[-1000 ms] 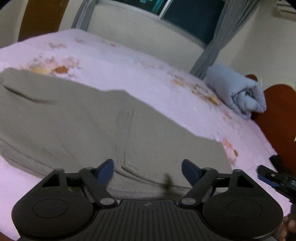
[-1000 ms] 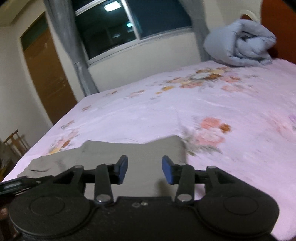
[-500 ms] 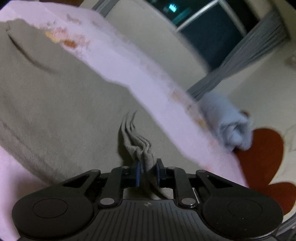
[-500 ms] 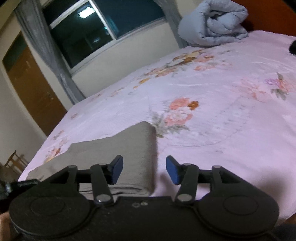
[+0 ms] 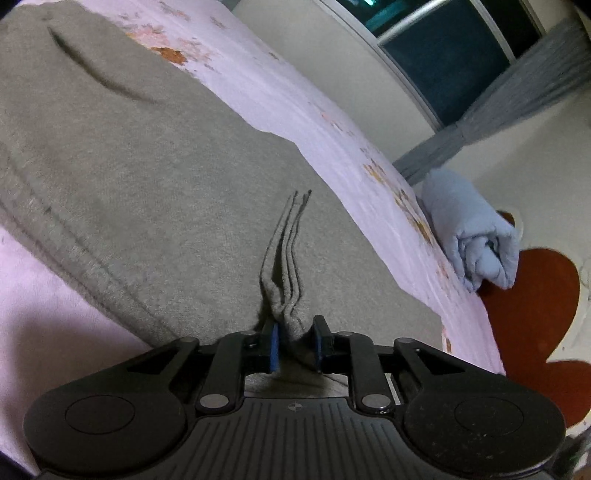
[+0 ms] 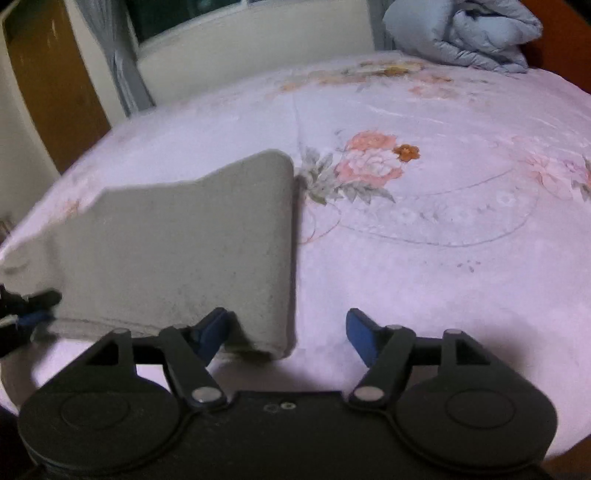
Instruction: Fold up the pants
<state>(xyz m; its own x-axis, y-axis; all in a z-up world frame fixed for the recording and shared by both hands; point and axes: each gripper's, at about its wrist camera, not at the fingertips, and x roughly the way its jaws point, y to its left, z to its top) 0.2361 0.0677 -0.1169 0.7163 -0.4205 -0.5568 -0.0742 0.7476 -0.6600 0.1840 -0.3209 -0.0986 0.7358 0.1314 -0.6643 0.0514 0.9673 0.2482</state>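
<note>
Left tool (image 5: 294, 341) pinches a pleat of the pants (image 5: 155, 177); right tool (image 6: 287, 334), spread and just widened, seemingly straddles the corner at 11 o'clock, needing closure.

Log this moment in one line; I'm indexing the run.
left gripper: shut on pants | right gripper: open at pants corner | bed: pants lie flat

Bed (image 6: 424, 280) under pink floral sheet; grey pants (image 6: 177, 254) flat near edge; rolled blue blanket (image 6: 465, 33) at far end.
</note>
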